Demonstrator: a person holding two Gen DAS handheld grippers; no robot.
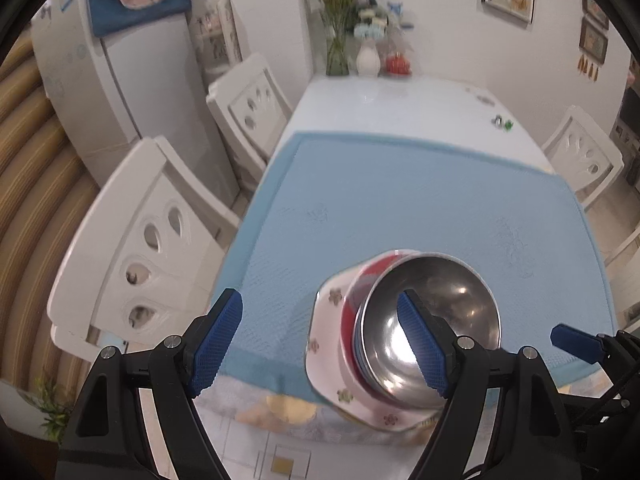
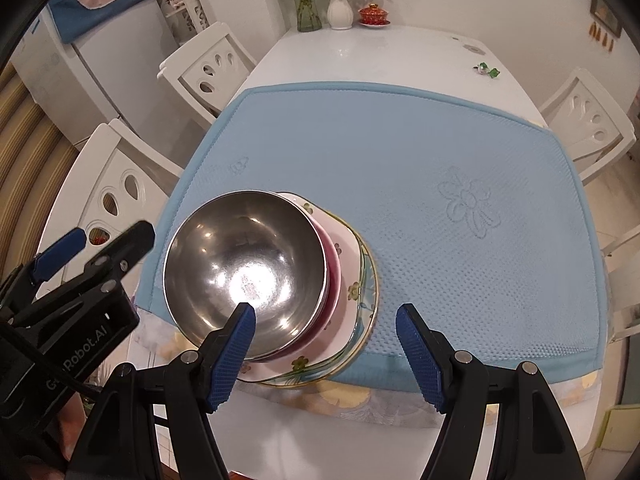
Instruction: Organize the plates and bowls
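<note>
A steel bowl (image 1: pixel 436 316) (image 2: pixel 244 268) sits on top of a stack: red and pink bowls (image 2: pixel 334 280), then white floral plates (image 1: pixel 332 344) (image 2: pixel 352 312). The stack stands at the near edge of a blue mat (image 1: pixel 400 208) (image 2: pixel 440 208). My left gripper (image 1: pixel 320 340) is open and empty, just left of the stack, its right finger over the bowl. My right gripper (image 2: pixel 324 344) is open and empty, above the stack's near right side. The left gripper also shows in the right wrist view (image 2: pixel 92 256), to the left of the stack.
White chairs (image 1: pixel 152 248) (image 2: pixel 204 68) stand along the table's left side, another (image 2: pixel 588 120) at the right. A glass vase (image 2: pixel 308 4), a white vase (image 2: pixel 340 8) and a red lidded cup (image 2: pixel 374 14) stand at the far end. A small trinket (image 2: pixel 488 70) lies far right.
</note>
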